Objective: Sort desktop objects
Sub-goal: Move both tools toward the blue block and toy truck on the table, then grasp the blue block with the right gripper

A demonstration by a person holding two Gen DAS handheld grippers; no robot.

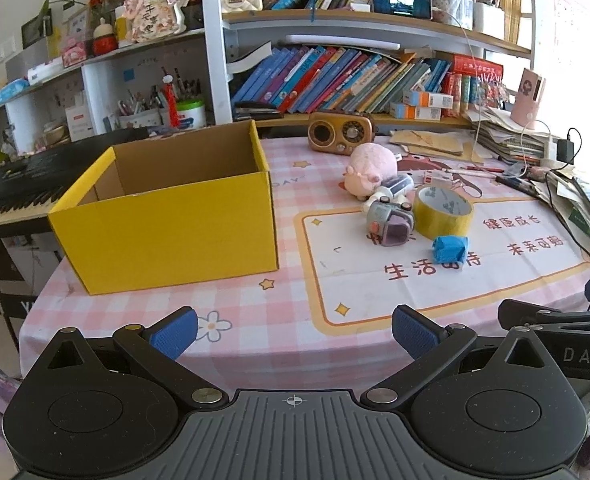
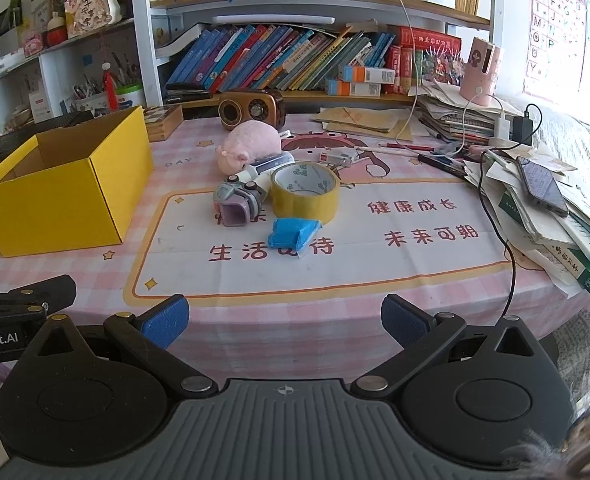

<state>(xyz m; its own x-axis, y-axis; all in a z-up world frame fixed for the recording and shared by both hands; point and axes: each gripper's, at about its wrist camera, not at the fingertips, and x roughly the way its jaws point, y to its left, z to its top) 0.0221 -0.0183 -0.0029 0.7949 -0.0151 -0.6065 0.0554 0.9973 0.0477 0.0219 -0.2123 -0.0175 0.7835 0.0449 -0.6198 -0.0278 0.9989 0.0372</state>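
An open yellow cardboard box (image 1: 167,224) (image 2: 59,200) stands empty on the left of the table. A cluster of objects lies mid-table: a pink plush pig (image 1: 369,170) (image 2: 247,148), a yellow tape roll (image 1: 443,212) (image 2: 305,192), a grey and purple toy (image 1: 389,220) (image 2: 237,202), a blue wrapped packet (image 1: 450,249) (image 2: 293,233) and a small white bottle (image 1: 395,187). My left gripper (image 1: 295,332) is open and empty near the table's front edge. My right gripper (image 2: 285,322) is open and empty beside it, well short of the packet.
A brown retro radio (image 1: 341,132) (image 2: 251,109) stands at the back by the bookshelf. Stacked papers, a phone (image 2: 543,186), cables and a charger crowd the right edge. A keyboard (image 1: 19,184) sits left of the table. A pink checked cloth (image 2: 355,320) covers the table.
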